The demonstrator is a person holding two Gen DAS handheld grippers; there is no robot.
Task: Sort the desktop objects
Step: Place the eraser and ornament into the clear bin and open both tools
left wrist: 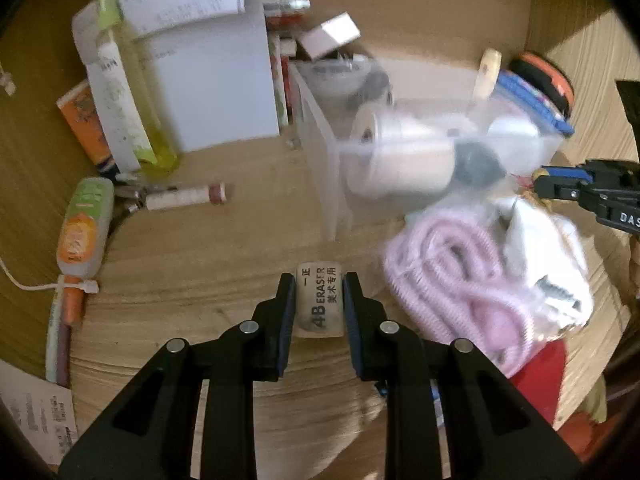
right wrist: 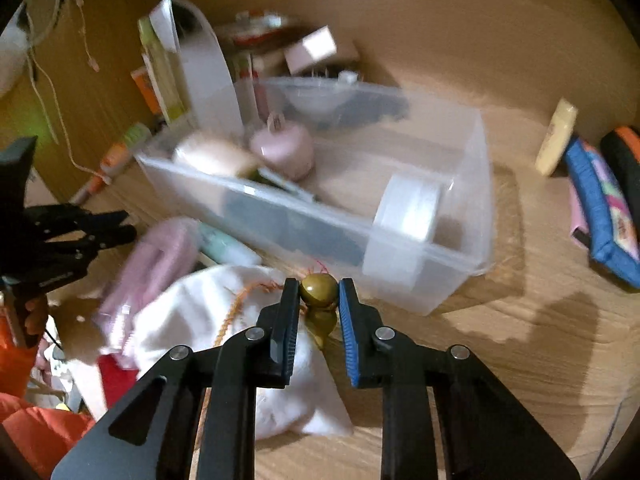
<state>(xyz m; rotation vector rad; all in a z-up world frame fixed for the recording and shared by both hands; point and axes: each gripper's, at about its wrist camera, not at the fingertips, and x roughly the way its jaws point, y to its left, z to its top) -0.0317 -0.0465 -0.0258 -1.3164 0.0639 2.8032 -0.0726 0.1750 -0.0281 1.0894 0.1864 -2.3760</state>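
- The clear bin [right wrist: 460,184] sits far across the desk [right wrist: 520,360]; sorting is mid-carry, I judge.
- Your left tool [left wrist: 319,300] grips the eraser [left wrist: 320,304], near.
- Your right tool [right wrist: 319,304] clamps the olive gourd charm [right wrist: 319,292]; next, carry both over the bin.

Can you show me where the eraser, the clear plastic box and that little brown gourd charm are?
Eraser [left wrist: 320,300]: left wrist view, on its printed label.
Clear plastic box [right wrist: 400,236]: right wrist view, on its near wall.
Brown gourd charm [right wrist: 319,286]: right wrist view, on its upper bulb.
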